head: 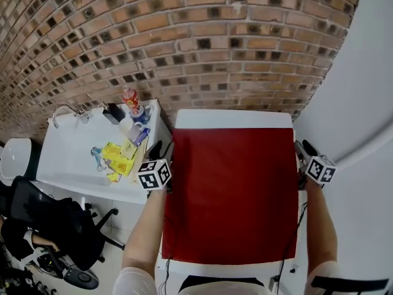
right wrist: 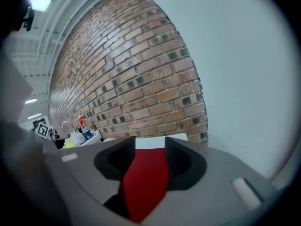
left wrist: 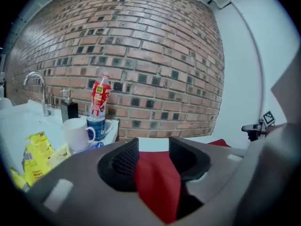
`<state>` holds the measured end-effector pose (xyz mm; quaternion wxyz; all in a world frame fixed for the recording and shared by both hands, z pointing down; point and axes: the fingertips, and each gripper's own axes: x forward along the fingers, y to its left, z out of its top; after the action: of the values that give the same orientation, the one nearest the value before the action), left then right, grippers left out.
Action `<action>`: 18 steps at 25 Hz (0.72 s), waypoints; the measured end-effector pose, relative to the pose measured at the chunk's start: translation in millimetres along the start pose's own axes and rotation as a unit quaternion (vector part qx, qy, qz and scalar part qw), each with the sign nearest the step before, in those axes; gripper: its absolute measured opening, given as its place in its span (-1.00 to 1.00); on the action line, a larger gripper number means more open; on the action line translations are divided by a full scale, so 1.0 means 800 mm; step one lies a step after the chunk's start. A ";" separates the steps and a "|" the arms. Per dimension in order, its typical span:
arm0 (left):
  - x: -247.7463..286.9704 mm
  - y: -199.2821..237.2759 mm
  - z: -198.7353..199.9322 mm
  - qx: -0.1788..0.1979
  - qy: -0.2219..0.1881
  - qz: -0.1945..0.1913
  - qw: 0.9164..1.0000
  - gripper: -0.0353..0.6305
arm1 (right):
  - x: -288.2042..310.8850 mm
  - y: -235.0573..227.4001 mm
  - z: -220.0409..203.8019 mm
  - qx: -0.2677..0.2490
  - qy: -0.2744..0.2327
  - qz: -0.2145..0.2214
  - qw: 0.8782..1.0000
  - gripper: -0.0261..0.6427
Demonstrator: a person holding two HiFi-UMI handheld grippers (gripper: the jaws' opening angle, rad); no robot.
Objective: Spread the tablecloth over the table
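A red tablecloth [head: 233,192] lies flat over most of the white table [head: 233,119]; a bare white strip shows at the far end and another at the near edge. My left gripper [head: 167,166] sits at the cloth's left edge, my right gripper [head: 300,157] at its right edge. In the left gripper view the jaws of the left gripper [left wrist: 153,157] stand apart, with red cloth [left wrist: 157,182] showing in the gap and neither pad pressing on it. The right gripper view shows the same: the right gripper [right wrist: 149,157] is open over the cloth [right wrist: 143,182].
A white sink counter [head: 73,158] stands left of the table, with a faucet [head: 64,110], a red-labelled bottle [head: 129,97], a white mug [head: 126,126] and yellow packets [head: 116,158]. A black office chair [head: 55,226] is at the lower left. A brick wall runs behind, a white wall at right.
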<state>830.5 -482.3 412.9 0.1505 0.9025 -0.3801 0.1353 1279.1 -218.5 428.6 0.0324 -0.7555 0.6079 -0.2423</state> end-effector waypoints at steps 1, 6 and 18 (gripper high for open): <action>-0.012 -0.007 0.005 0.011 -0.011 -0.004 1.000 -0.37 | -0.011 0.012 0.004 -0.031 -0.008 0.001 0.999 -0.43; -0.086 -0.050 0.018 0.064 -0.039 -0.022 0.997 -0.88 | -0.089 0.086 0.019 -0.124 -0.066 0.020 0.990 -0.90; -0.350 -0.127 0.077 0.069 -0.102 -0.045 0.991 -0.88 | -0.298 0.228 0.048 -0.141 -0.106 0.008 0.984 -0.90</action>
<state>723.6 -257.5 238.6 0.0543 0.9362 -0.3418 0.0617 1095.6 -52.4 253.9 -0.0079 -0.7689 0.6352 -0.0724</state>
